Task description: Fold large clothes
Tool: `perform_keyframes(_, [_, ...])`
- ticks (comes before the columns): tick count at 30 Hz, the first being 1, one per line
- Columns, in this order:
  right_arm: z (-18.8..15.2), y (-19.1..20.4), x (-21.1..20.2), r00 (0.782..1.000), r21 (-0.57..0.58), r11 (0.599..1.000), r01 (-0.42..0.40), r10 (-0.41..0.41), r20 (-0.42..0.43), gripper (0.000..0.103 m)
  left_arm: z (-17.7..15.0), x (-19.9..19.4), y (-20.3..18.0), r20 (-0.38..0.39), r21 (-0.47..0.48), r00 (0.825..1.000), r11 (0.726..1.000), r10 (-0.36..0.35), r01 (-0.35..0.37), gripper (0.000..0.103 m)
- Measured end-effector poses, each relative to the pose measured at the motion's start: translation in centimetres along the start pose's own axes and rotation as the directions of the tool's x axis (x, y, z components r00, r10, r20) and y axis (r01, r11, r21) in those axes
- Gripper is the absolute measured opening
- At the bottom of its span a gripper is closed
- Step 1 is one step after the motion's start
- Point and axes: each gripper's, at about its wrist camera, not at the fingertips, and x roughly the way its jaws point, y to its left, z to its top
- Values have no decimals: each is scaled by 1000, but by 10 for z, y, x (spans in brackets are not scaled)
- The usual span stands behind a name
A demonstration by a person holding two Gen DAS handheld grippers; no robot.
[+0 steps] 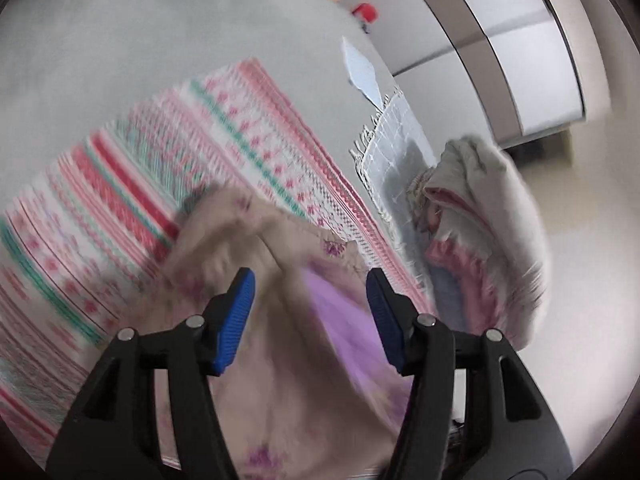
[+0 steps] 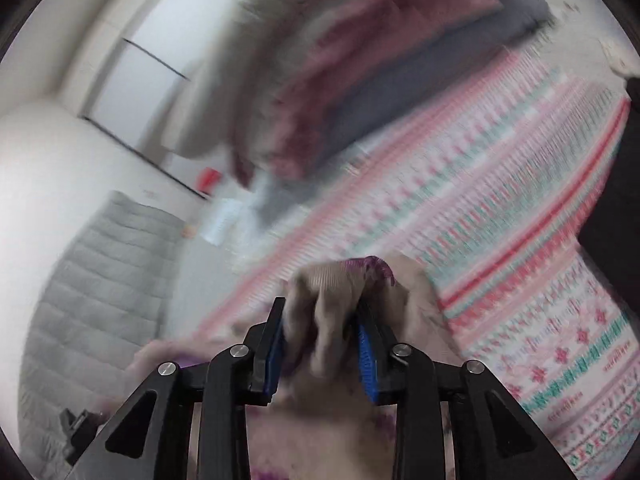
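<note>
A beige garment with purple embroidery and a lilac lining (image 1: 280, 320) lies crumpled on a pink, white and green patterned mat (image 1: 132, 184). My left gripper (image 1: 310, 284) is open just above the garment, with cloth between and below its blue pads. My right gripper (image 2: 324, 316) is shut on a bunched fold of the same beige garment (image 2: 332, 288), held over the patterned mat (image 2: 500, 240). Both views are blurred by motion.
A heap of folded and loose cloths, white, pink and grey (image 1: 472, 216), lies to the right of the mat. A fringed grey cloth (image 1: 396, 140) and a red object (image 1: 365, 11) lie on the floor. White wardrobe doors (image 1: 520, 64) stand behind. A grey quilted mat (image 2: 100, 288) lies to the left.
</note>
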Motion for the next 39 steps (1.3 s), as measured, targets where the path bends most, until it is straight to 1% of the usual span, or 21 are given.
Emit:
perform_keyframes(1, [-2, -12, 0, 1000, 5, 1000, -21, 21, 12, 38, -1, 6, 7, -12, 45, 1000, 999, 28, -28, 62])
perform_keyframes(2, [-3, -22, -1, 999, -5, 1000, -7, 7, 31, 50, -1, 10, 9, -10, 95, 997, 993, 77, -76, 62])
perform_keyframes(3, [-3, -31, -3, 998, -24, 999, 30, -28, 62, 56, -3, 15, 12, 5, 153, 991, 979, 134, -134, 62])
perform_keyframes(5, [-5, -39, -1, 993, -74, 994, 83, -76, 88, 58, -5, 27, 15, 6, 233, 980, 953, 199, -195, 66])
perform_keyframes(7, [-6, -40, 9, 995, -152, 984, 94, -86, 59, 58, -7, 47, 15, -39, 288, 974, 936, 223, -203, 71])
perform_keyframes(9, [-9, -30, 20, 995, -251, 963, 103, -96, 40, 58, -14, 63, 12, -57, 337, 961, 912, 269, -235, 71])
perform_keyframes(12, [-22, -3, 43, 992, -432, 894, 122, -125, 22, 58, -28, 78, 7, -37, 414, 948, 868, 316, -273, 72])
perform_keyframes(14, [-30, 12, 65, 982, -539, 825, 169, -190, 17, 58, -36, 85, 4, 13, 471, 933, 821, 360, -323, 73])
perform_keyframes(16, [-35, 15, 84, 960, -588, 769, 250, -276, 48, 58, -39, 90, 5, 43, 506, 927, 792, 373, -342, 72])
perform_keyframes(17, [-36, 14, 92, 958, -597, 762, 250, -284, 40, 57, -39, 91, 5, 55, 517, 926, 782, 374, -347, 69])
perform_keyframes(18, [-36, 13, 96, 959, -598, 764, 241, -281, 27, 55, -41, 90, 5, 75, 532, 924, 769, 374, -354, 56])
perform_keyframes(19, [-36, 12, 98, 961, -602, 764, 235, -276, 24, 41, -42, 88, 3, 102, 548, 923, 753, 372, -364, 38])
perform_keyframes(20, [-36, 12, 96, 960, -607, 757, 242, -279, 35, 26, -43, 86, 2, 124, 560, 920, 739, 372, -374, 29])
perform_keyframes(22, [-37, 11, 89, 964, -597, 766, 237, -260, 49, 17, -45, 79, -1, 159, 577, 923, 726, 349, -374, 18])
perform_keyframes(25, [-33, 19, 72, 963, -577, 773, 263, -244, 112, 13, -44, 66, -14, 221, 570, 921, 724, 321, -389, 14])
perform_keyframes(28, [-23, 35, 46, 962, -543, 795, 270, -202, 183, 12, -35, 43, -39, 287, 534, 923, 758, 256, -376, 13])
perform_keyframes(32, [6, 65, 16, 950, -496, 828, 261, -128, 285, 11, -11, 14, -87, 381, 495, 907, 789, 178, -363, 13])
perform_keyframes(33, [16, 72, 13, 943, -478, 839, 261, -117, 310, 11, -5, 15, -96, 397, 485, 900, 791, 181, -373, 13])
perform_keyframes(36, [37, 81, 19, 922, -424, 861, 280, -118, 369, 11, 23, 43, -118, 462, 450, 854, 767, 238, -458, 13])
perform_keyframes(37, [45, 79, 28, 914, -396, 873, 286, -125, 385, 11, 29, 57, -118, 469, 445, 845, 757, 258, -478, 13])
perform_keyframes(39, [54, 71, 54, 909, -354, 882, 310, -166, 382, 11, 39, 98, -110, 466, 434, 818, 719, 337, -543, 14])
